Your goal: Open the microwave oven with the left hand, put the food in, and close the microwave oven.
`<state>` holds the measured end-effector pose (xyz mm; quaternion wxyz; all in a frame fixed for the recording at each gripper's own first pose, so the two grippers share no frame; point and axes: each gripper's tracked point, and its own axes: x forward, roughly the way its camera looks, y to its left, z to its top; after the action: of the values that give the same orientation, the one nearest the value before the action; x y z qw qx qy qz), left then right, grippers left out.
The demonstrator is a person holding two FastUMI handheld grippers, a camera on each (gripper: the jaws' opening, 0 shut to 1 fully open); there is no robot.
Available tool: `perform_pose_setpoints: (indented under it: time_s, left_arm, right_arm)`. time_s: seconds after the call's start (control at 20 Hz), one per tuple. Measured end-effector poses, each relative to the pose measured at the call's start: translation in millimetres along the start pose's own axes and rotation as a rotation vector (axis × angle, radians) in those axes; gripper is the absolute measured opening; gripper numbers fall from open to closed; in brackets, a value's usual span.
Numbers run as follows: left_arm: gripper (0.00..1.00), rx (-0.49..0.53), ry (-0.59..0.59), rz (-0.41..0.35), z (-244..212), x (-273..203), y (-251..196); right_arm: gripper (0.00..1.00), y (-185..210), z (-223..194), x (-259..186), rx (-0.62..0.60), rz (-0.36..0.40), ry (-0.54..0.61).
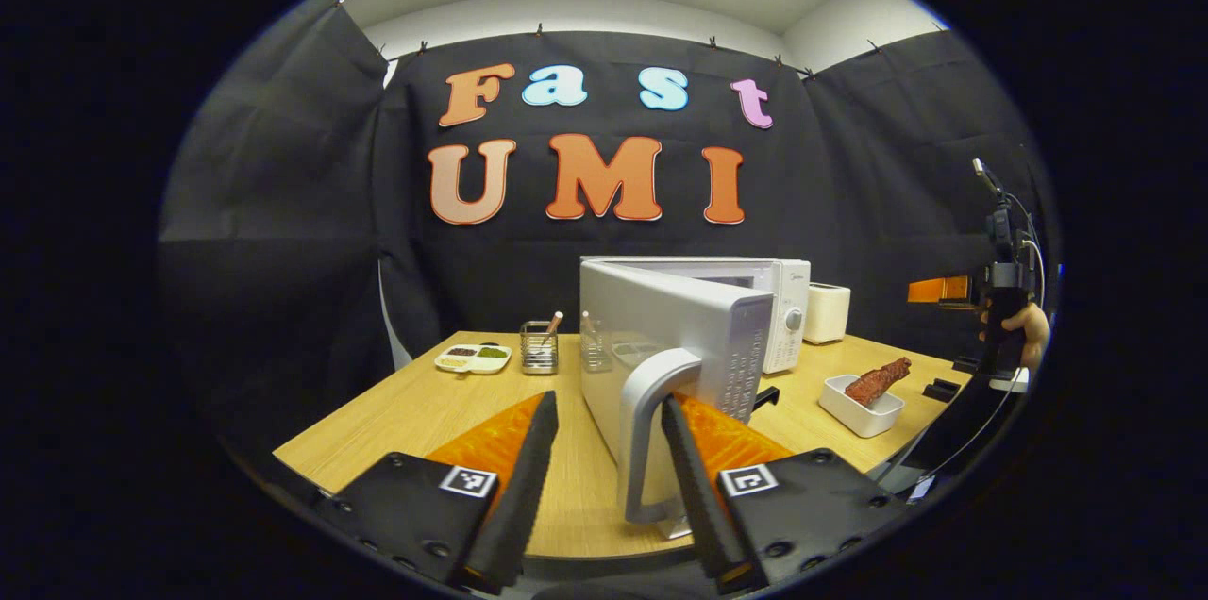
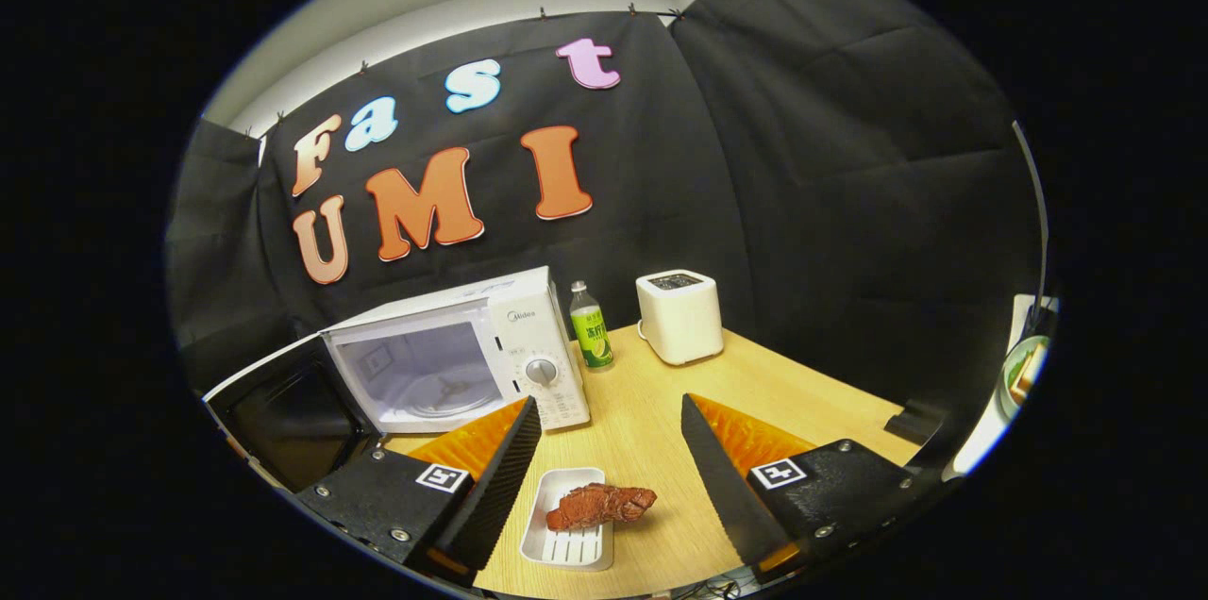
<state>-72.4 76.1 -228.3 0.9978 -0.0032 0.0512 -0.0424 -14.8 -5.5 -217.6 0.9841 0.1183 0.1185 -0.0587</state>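
The white microwave [image 1: 788, 312] stands at the back of the wooden table, its door [image 1: 679, 336] swung open toward me. The door handle [image 1: 646, 435] sits between the fingers of my open left gripper [image 1: 609, 402], close beside the right finger; whether it touches I cannot tell. A reddish-brown piece of food [image 2: 599, 506] lies across a small white tray [image 2: 566, 548] in front of the microwave [image 2: 528, 336], whose cavity [image 2: 425, 374] is exposed. My right gripper [image 2: 609, 402] hangs open just above that tray. The right gripper [image 1: 1000, 298] also appears at the far right of the left gripper view, held by a hand.
A white toaster [image 2: 678, 315] and a green-labelled bottle [image 2: 591, 326] stand right of the microwave. Left of it are a divided condiment dish [image 1: 472, 358], a metal utensil holder [image 1: 539, 347] and a clear glass [image 1: 595, 345]. The open door [image 2: 283, 411] juts out over the table's left part.
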Motion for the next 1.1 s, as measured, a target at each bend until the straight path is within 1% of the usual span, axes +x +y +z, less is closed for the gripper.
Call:
perform_pose_setpoints:
  time_s: [0.05,0.1,0.15,0.25,0.3,0.5,0.55,0.7,0.8,0.85,0.9,0.95,1.0,1.05,1.1]
  left_arm:
    - [0.82,-0.005,0.000,-0.003,-0.6,1.2,-0.3]
    - [0.81,-0.006,0.000,0.004,-0.1,1.3,2.5]
    - [0.83,-0.004,0.002,0.013,0.0,0.8,7.4]
    - [0.92,-0.007,0.005,0.019,-1.3,1.4,9.1]
    - [1.00,-0.010,0.009,0.023,-2.5,0.5,10.0]
    - [1.00,0.003,0.006,0.030,0.2,-3.8,10.4]
    - [0.93,0.001,0.005,0.032,-0.9,-4.4,12.3]
    - [0.93,0.001,-0.003,0.037,-0.4,-10.9,12.1]
    - [0.93,0.006,-0.007,0.044,-0.3,-14.3,13.1]
    - [0.93,0.008,-0.007,0.049,-1.2,-17.6,14.1]
    - [0.93,0.009,-0.007,0.052,-1.7,-18.1,15.4]
    - [0.93,0.009,-0.007,0.056,-2.2,-20.5,16.3]
    - [0.93,0.004,-0.007,0.059,-2.4,-22.4,16.5]
    - [0.93,-0.001,-0.009,0.059,-1.6,-23.9,16.9]
    - [0.93,-0.003,-0.009,0.058,-2.4,-26.9,16.4]
  right_arm:
    - [0.94,-1.1,-7.6,2.0,0.027,-0.003,0.018]
    - [0.94,-2.3,-15.3,4.0,0.058,-0.005,0.037]
    - [0.95,-4.5,-21.4,6.7,0.093,-0.012,0.048]
    - [0.95,-12.6,-32.2,12.3,0.168,-0.040,0.064]
    - [0.95,-14.2,-38.7,15.1,0.206,-0.050,0.071]
    - [0.93,-19.2,-70.1,24.3,0.317,-0.088,0.122]
    - [0.90,-20.6,-78.1,27.7,0.340,-0.101,0.133]
    - [0.86,-20.1,-96.8,35.2,0.417,-0.119,0.171]
    - [0.76,-21.6,-105.8,37.2,0.470,-0.123,0.187]
    - [0.64,-22.7,-106.2,38.3,0.506,-0.117,0.185]
    - [0.56,-19.7,-102.2,37.3,0.550,-0.103,0.175]
    - [0.37,-16.6,-100.8,38.5,0.599,-0.103,0.164]
    - [0.29,-12.4,-93.3,41.0,0.637,-0.094,0.154]
    - [0.19,-7.6,-91.9,42.6,0.640,-0.093,0.159]
    - [0.15,-5.3,-92.2,43.7,0.632,-0.096,0.152]
